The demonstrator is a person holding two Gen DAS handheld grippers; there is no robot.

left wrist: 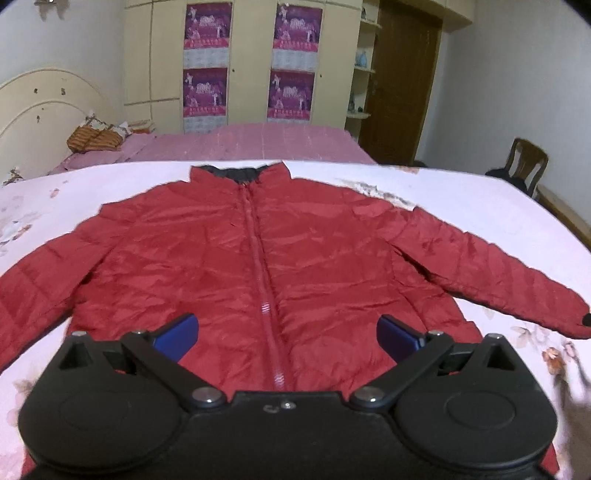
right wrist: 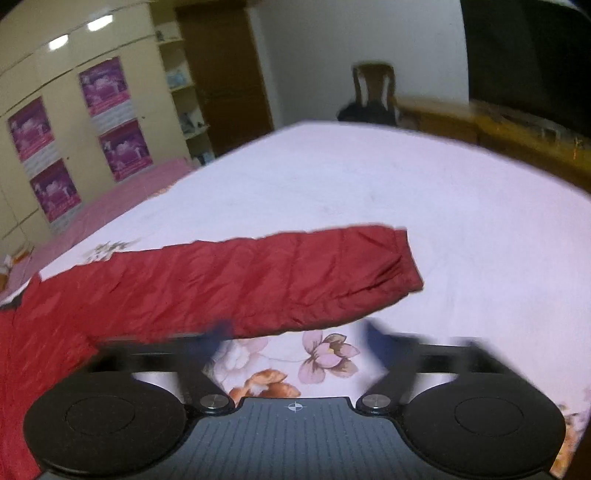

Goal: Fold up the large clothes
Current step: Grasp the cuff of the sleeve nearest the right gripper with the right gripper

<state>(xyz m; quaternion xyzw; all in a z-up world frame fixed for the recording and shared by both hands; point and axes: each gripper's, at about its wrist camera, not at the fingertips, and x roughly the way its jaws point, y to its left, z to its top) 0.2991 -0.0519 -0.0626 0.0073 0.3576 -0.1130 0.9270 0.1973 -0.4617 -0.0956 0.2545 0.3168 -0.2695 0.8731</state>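
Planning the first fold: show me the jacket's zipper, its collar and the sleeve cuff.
zipper (left wrist: 264,273): left wrist view, mid-length of the closed track.
collar (left wrist: 236,173): left wrist view, dark inner lining.
cuff (right wrist: 404,266): right wrist view, gathered sleeve end.

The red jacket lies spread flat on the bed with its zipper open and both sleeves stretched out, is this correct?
Not quite: the left wrist view shows the zipper closed. The red jacket does lie spread flat on the bed, both sleeves stretched out.

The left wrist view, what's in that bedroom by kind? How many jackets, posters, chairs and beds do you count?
Red puffer jacket: 1, spread flat, zipped
Purple posters on the wardrobe: 4
Wooden chair: 1
Beds: 2, the floral-sheeted one under the jacket and the pink one behind
Total: 8
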